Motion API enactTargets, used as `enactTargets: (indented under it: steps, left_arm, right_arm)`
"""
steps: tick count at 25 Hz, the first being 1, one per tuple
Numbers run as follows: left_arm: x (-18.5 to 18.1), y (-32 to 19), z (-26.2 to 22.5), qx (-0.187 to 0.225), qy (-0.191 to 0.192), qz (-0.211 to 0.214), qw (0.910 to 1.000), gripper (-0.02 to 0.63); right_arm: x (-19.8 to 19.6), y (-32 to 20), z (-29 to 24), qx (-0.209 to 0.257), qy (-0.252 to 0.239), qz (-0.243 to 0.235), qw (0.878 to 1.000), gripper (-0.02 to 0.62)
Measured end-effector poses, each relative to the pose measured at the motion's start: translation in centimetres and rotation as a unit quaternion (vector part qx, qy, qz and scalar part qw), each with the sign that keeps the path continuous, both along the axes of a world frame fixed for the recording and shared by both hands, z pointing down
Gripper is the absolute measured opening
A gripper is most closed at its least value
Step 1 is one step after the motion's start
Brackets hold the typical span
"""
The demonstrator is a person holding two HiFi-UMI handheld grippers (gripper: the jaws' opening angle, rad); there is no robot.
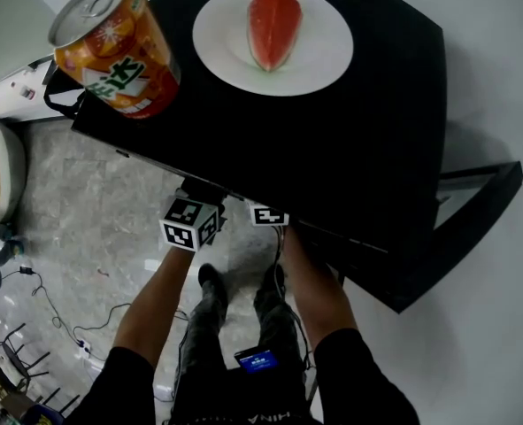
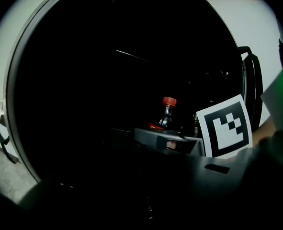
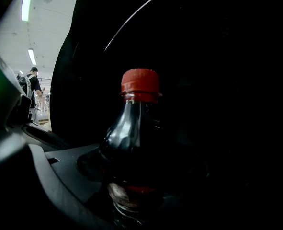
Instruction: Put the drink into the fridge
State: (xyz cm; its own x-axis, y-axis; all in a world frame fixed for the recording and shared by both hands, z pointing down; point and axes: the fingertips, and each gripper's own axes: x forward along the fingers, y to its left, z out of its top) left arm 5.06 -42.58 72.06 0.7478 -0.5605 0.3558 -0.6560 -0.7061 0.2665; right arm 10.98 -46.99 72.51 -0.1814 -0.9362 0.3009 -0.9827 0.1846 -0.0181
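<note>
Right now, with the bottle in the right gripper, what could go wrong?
1. The right gripper holds the bottle below its shoulder, so the top may tip.
2. The can stands near the left edge of the black top; a bump could knock it off.

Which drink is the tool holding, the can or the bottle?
The red-capped dark bottle, clamped in the right tool; the orange can sits untouched on the table.

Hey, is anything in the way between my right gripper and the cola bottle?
Nothing visible stands in the way. The cola bottle is already between the jaws of the right gripper, which appear closed on its lower body, with its red cap up.
</note>
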Motion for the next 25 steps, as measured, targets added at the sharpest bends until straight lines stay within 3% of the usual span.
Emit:
enactTargets:
  steps: [8,16,25]
  left_arm:
    - [0.9,-0.3,-0.4,-0.004,0.007,-0.012,0.9999,0.014]
    - [-0.6,1.2,-0.6,-0.013,-0.016,-0.023,0.9995,0.014]
    - [-1.7,2.1,-3.2,-0.012,-0.055,-0.037,0.9977,0.014]
  right_arm:
    - [-0.2,-0.4,-0.5,0.012,0.017,-0.002,1.000,0.319]
    - [0.1,3.2,0.0,-0.043,-0.012,0.009,0.999,0.339]
    - [-1.1,6.2,-3.6,-0.078,0.007,0.019,0.997,0.337]
